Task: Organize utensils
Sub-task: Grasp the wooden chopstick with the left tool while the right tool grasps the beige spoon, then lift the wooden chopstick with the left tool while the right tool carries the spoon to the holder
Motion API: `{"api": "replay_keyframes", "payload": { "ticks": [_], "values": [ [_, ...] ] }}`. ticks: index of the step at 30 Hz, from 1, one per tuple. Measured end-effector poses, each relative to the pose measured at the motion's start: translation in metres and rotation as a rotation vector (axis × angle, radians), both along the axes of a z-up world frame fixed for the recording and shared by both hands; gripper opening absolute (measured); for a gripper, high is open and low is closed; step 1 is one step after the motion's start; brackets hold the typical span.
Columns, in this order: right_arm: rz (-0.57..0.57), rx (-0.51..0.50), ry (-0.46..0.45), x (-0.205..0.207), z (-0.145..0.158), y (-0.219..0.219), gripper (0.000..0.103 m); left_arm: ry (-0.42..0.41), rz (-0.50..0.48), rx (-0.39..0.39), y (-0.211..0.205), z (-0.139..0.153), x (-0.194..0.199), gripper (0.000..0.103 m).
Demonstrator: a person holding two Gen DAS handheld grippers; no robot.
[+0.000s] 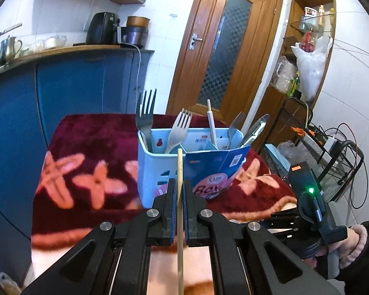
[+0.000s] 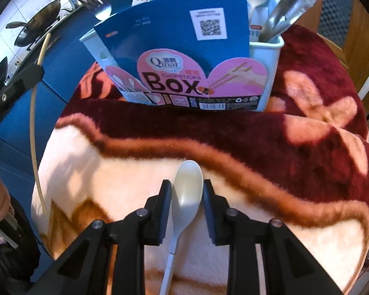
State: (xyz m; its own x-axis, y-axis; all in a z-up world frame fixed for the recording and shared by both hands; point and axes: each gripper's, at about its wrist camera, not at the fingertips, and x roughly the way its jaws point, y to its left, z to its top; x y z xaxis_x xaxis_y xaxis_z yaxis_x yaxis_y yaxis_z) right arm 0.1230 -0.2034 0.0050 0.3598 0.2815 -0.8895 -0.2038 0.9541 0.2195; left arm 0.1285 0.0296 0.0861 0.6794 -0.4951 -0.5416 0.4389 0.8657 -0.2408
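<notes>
left gripper [image 1: 180, 191] pinching chopstick [image 1: 180, 172], spoon [image 2: 187, 186] between right gripper [image 2: 187, 191]

Left gripper [image 1: 180, 191] is raised, its 2 pads pinched tight on a thin stick that stands upright between them. Right gripper [image 2: 187, 191] sits low, jaws parted, straddling a spoon bowl, neither pad visibly touching.

The right claw [image 2: 187, 196] sits at lower centre, its black fingers [image 2: 163, 209] on either side of a pale grey plastic spoon [image 2: 187, 191] lying on a maroon and cream plush blanket [image 2: 295, 152]. At upper centre stands a light blue plastic utensil box [image 2: 268, 73] holding metal forks [image 2: 96, 2]. At left, the other claw [image 2: 24, 76] pinches a thin wooden chopstick [image 2: 33, 135].
</notes>
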Motion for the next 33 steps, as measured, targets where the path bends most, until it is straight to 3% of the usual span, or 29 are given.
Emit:
{"api": "replay_keyframes", "payload": {
  "ticks": [2, 3, 10, 14, 20, 25, 33],
  "values": [
    [-0.011, -0.015, -0.019, -0.001, 0.0, 0.001, 0.01, -0.01, -0.006, -0.01, 0.003, -0.001, 0.002, 0.004],
    [-0.016, -0.01, -0.025, -0.003, -0.001, 0.002, 0.008, -0.013, -0.009, -0.015, 0.004, -0.002, 0.002, 0.004],
    [-0.046, 0.016, -0.112, -0.015, 0.016, -0.001, 0.007, -0.053, 0.02, -0.052, 0.015, -0.003, 0.001, 0.004],
    [-0.055, 0.046, -0.262, -0.032, 0.045, -0.009, 0.007, -0.077, 0.052, -0.079, 0.021, 0.006, -0.001, 0.004],
    [-0.064, 0.051, -0.498, -0.046, 0.078, -0.019, 0.007, -0.183, 0.103, -0.101, 0.023, 0.032, -0.009, 0.004],
    [-0.078, 0.105, -0.62, -0.04, 0.095, -0.025, 0.007, -0.223, 0.162, -0.123, 0.017, 0.049, 0.0, 0.004],
    [-0.083, 0.111, -0.81, -0.027, 0.127, -0.03, 0.007, -0.301, 0.264, -0.15, -0.002, 0.069, 0.021, 0.004]
  ]
}}
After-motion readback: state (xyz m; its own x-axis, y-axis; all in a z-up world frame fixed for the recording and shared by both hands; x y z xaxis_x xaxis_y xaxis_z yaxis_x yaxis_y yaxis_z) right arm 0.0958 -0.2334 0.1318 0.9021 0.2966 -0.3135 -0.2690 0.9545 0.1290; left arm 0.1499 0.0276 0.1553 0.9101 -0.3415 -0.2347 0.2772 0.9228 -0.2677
